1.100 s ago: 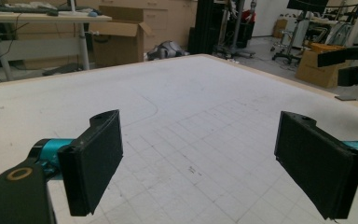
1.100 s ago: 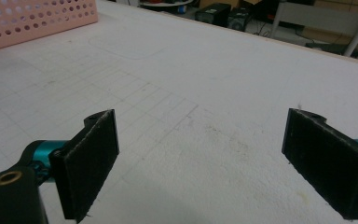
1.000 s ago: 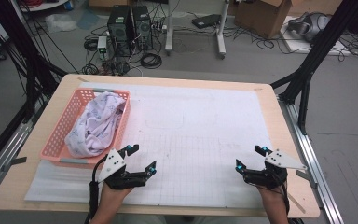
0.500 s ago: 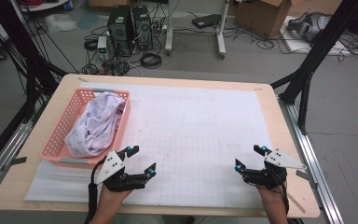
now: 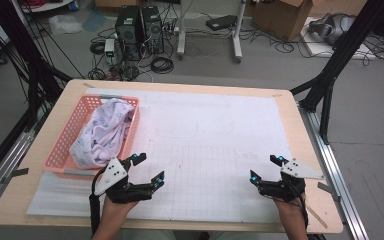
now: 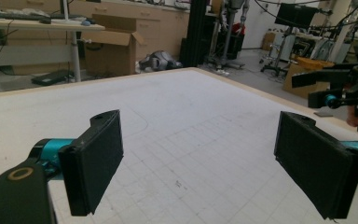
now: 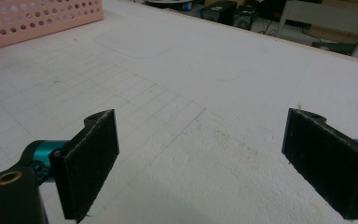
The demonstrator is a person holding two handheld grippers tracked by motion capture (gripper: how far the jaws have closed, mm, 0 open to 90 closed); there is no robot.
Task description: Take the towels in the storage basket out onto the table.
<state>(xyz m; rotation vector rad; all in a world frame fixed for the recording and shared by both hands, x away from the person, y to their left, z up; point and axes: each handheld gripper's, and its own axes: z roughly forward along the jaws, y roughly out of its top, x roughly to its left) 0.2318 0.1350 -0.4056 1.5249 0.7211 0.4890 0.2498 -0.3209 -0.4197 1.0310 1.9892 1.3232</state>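
A pink plastic basket [image 5: 62, 145] sits at the table's left with a crumpled white patterned cloth [image 5: 102, 132] inside it. My left gripper [image 5: 149, 167] rests low over the white gridded mat [image 5: 215, 135], just right of the basket's near corner, open and holding nothing. My right gripper [image 5: 266, 168] hovers near the front right of the mat, also open and holding nothing. In the left gripper view the jaws [image 6: 205, 168] stand wide apart over bare mat, with the other gripper [image 6: 340, 88] off to the right. The right gripper view has its jaws [image 7: 205, 163] wide apart and the basket [image 7: 37, 18] at top left.
The wooden table edge [image 5: 180, 222] runs along the front. Black frame legs [image 5: 330, 75] stand at the table's right and left. Computer towers [image 5: 140, 27], cables and a cardboard box [image 5: 280, 17] lie on the floor beyond the far edge.
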